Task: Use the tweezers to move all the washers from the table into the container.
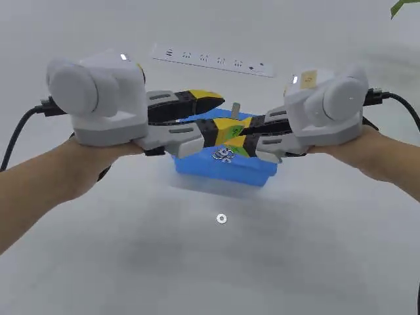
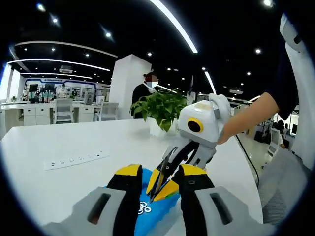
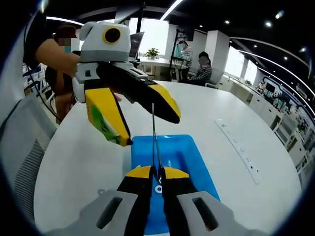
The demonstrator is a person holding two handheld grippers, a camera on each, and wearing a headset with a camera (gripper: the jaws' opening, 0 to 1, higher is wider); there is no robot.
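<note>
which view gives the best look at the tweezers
The right gripper view: the tweezers rise as a thin line from the shut right claw, over the blue container. The left gripper view gives at most a dark sliver between that claw's tips; in the head view they're too small to tell.

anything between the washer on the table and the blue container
Nothing visible. The washer lies alone on the bare table in front of the blue container, with only open tabletop between them.

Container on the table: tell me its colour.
The container is plain bright blue; it shows best in the right gripper view.
</note>
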